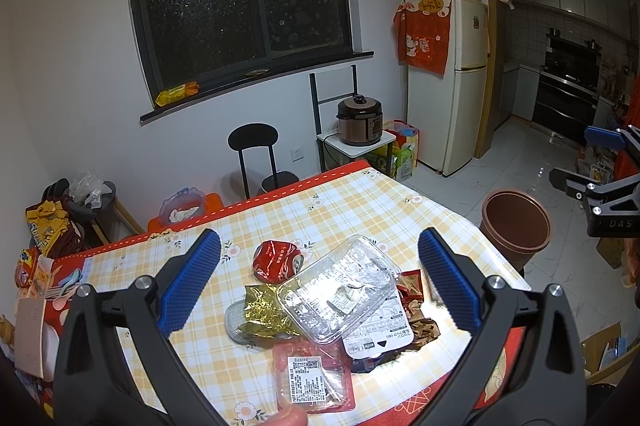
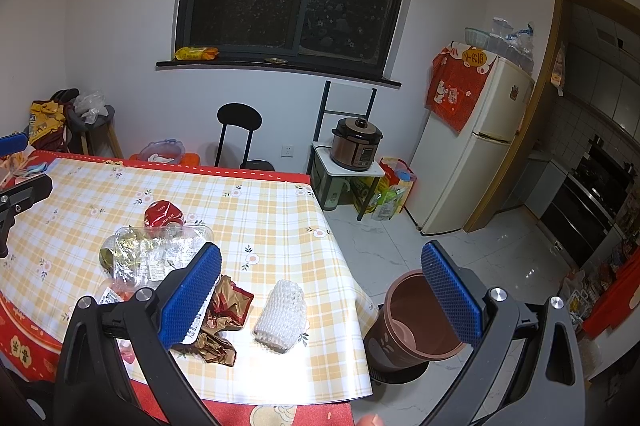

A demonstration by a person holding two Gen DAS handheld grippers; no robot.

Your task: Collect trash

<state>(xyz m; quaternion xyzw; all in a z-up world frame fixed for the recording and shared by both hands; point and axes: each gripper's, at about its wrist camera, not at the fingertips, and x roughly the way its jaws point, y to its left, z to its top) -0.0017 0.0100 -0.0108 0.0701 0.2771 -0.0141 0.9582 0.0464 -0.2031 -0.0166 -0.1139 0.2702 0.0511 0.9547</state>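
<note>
Surface far half (image 2: 260, 202): bare cloth, open to pass.
Near left: trash pile (image 1: 340, 290) crowds it.
Right edge: foam net (image 2: 282, 310) lies apart.
Floor beside: bin (image 2: 416, 322) mouth unobstructed.

Place: home dining corner
Landmark: fridge (image 2: 480, 146)
Beside fridge: rice cooker (image 2: 357, 144), chair (image 2: 239, 138)
Right of fridge: kitchen oven (image 1: 570, 82)
</note>
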